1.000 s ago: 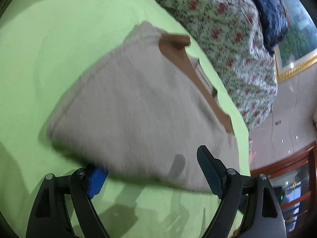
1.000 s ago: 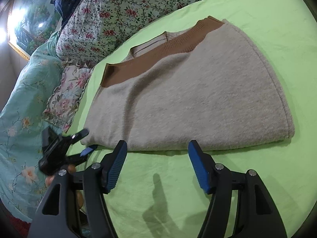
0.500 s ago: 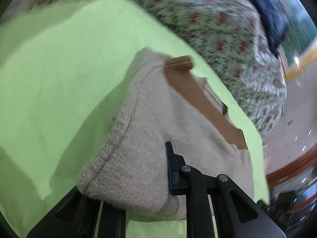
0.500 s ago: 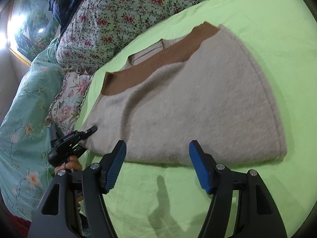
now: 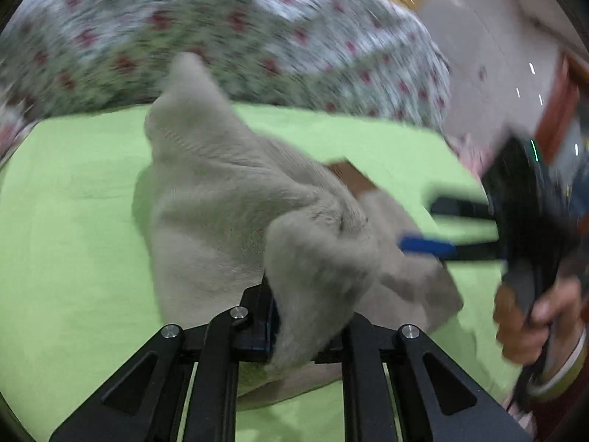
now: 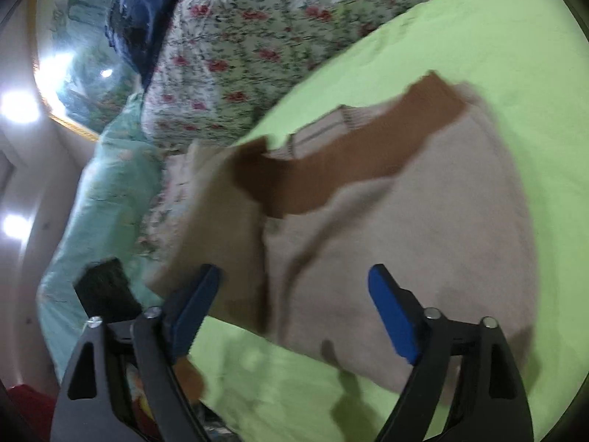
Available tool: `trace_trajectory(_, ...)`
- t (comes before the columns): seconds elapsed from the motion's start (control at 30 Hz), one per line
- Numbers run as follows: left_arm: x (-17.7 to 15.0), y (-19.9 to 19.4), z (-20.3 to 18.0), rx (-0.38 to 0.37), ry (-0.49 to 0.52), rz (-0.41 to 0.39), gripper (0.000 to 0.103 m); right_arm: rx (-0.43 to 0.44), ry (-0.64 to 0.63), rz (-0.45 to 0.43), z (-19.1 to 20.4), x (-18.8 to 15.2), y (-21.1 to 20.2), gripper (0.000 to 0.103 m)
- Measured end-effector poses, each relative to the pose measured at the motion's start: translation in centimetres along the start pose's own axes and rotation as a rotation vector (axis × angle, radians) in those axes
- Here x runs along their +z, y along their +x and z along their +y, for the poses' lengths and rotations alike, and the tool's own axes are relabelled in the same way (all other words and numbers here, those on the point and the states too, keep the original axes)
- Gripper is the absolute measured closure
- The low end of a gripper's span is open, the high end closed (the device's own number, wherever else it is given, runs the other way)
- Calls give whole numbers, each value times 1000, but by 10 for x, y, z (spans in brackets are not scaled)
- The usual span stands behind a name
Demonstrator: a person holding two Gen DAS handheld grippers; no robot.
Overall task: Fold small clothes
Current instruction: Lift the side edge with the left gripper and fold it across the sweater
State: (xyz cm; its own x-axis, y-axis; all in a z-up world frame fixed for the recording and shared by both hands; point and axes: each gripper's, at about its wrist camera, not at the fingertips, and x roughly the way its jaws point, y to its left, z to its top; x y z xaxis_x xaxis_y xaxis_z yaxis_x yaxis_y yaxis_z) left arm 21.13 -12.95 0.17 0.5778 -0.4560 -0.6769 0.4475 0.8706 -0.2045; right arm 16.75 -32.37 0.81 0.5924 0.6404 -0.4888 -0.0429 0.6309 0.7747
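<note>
A small beige knitted sweater (image 5: 228, 199) with a brown neck band (image 6: 331, 169) lies on the lime green bed sheet (image 5: 66, 228). My left gripper (image 5: 305, 309) is shut on a corner of the sweater and holds that corner lifted off the sheet. The cloth drapes over the jaws and hides the pads. My right gripper (image 6: 291, 309) is open and empty, its blue pads (image 6: 390, 313) just in front of the sweater's near edge. It also shows in the left wrist view (image 5: 434, 228) at the right, held by a hand. The lifted corner shows in the right wrist view (image 6: 221, 228).
A floral quilt (image 6: 257, 37) is bunched along the far side of the bed. A teal floral blanket (image 6: 103, 213) and a dark blue cloth (image 6: 143, 11) lie at the left. The tiled floor (image 5: 489, 59) shows beyond the bed edge.
My left gripper closed on the sweater's corner, lifted it and swung round toward the right gripper. The right gripper stayed open and moved closer to the sweater's near edge.
</note>
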Motion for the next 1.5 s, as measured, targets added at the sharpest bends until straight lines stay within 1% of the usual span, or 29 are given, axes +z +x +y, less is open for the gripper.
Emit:
trace_trajectory(0.07, -4, 15, -11, -32, 5, 33, 94, 25, 3, 40, -2, 15, 19, 14)
trace_trajectory(0.13, -7, 22, -16, -35, 6, 50, 94, 38, 27, 78, -8, 28, 40, 14)
trace_trajectory(0.23, -11, 23, -17, -43, 0, 48, 95, 63, 11, 125, -8, 45, 72, 14)
trace_trajectory(0.27, -11, 21, -14, -52, -13, 42, 95, 55, 8, 134, -8, 49, 81, 14)
trace_trajectory(0.33, -8, 16, -6, -79, -50, 30, 95, 6, 10, 144, -8, 58, 99, 15)
trace_trajectory(0.4, -7, 9, 3, -95, -87, 9, 95, -22, -1, 140, -7, 63, 110, 21)
trace_trajectory(0.43, -7, 6, 7, -100, -99, 2, 95, -71, -13, 127, -5, 65, 112, 21)
trace_trajectory(0.5, -7, -2, 16, -105, -125, -16, 95, -127, -26, 88, -3, 65, 105, 21)
trace_trajectory(0.53, -6, -6, 20, -106, -133, -25, 95, -128, -32, 68, -2, 63, 99, 21)
trace_trajectory(0.57, -6, -9, 24, -114, -147, -33, 95, -136, -28, 68, -3, 60, 96, 20)
trace_trajectory(0.63, -6, -11, 27, -124, -160, -36, 95, -174, -23, 99, -8, 56, 95, 19)
trace_trajectory(0.67, -7, -9, 26, -126, -156, -31, 95, -162, -19, 118, -10, 55, 98, 18)
trace_trajectory(0.7, -7, -8, 25, -119, -148, -27, 95, -124, -10, 136, -11, 55, 101, 18)
trace_trajectory(0.77, -9, -7, 19, -105, -126, -22, 95, -13, 11, 169, -10, 59, 112, 18)
trace_trajectory(0.83, -7, -5, 13, -101, -110, -21, 95, 37, 7, 194, -8, 66, 129, 20)
trace_trajectory(0.87, -6, -6, 11, -99, -103, -21, 95, 33, 21, 197, -10, 70, 137, 36)
trace_trajectory(0.9, -5, -7, 8, -90, -93, -21, 95, 9, 33, 197, -11, 73, 142, 69)
trace_trajectory(0.93, -4, -8, 6, -86, -85, -19, 95, -8, 44, 194, -13, 76, 144, 74)
trace_trajectory(1.0, 1, -10, -1, -94, -66, -18, 95, 1, 22, 138, -6, 83, 131, 84)
trace_trajectory(1.1, 11, -9, -24, -146, -21, -34, 95, -20, -92, 45, 16, 90, 90, 86)
trace_trajectory(1.13, 15, -5, -38, -167, 4, -37, 95, -38, -137, 16, 23, 91, 75, 86)
trace_trajectory(1.2, 18, 5, -62, -206, 41, -38, 94, -75, -191, -29, 24, 92, 42, 86)
trace_trajectory(1.23, 18, 12, -73, -221, 55, -37, 94, -90, -198, -42, 21, 93, 33, 86)
trace_trajectory(1.3, 17, 36, -92, -250, 60, -1, 94, -135, -201, -57, 8, 94, 15, 86)
trace_trajectory(1.37, 13, 58, -104, -284, 57, 41, 94, -195, -178, -52, -17, 94, 1, 86)
trace_trajectory(1.4, 11, 65, -108, -292, 61, 56, 94, -240, -166, -44, -32, 92, -3, 86)
trace_trajectory(1.5, 2, 84, -117, -301, 82, 98, 94, -285, -142, -33, -62, 85, -5, 86)
